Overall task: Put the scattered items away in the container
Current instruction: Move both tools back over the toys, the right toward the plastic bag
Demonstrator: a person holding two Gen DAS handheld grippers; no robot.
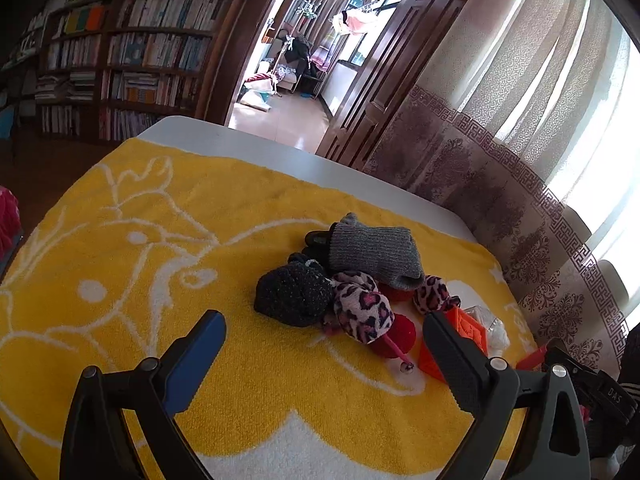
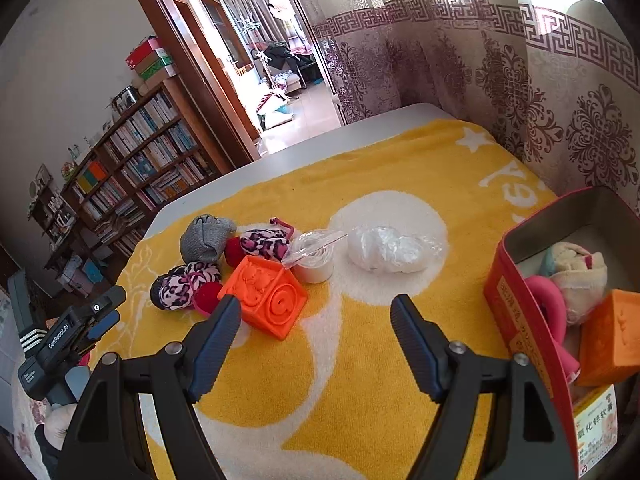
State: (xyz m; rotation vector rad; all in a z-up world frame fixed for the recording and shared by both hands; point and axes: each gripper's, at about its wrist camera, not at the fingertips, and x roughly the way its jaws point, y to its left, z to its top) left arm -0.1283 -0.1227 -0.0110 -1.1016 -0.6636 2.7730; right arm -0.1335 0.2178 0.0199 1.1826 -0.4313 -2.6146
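Spread left gripper (image 1: 324, 334) above sock pile (image 1: 348, 276) on yellow towel (image 1: 160, 208)

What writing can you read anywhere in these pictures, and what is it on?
"GenRobot.AI": on the left tongs' black body, seen from the right wrist.
"DAS": on the black device at the left view's right edge.
"rea", partly cut off: white letters woven into the yellow towel.
"氧化锌软膏": paper label by the red tin.
The tin's gold characters and the book spines: too blurred.
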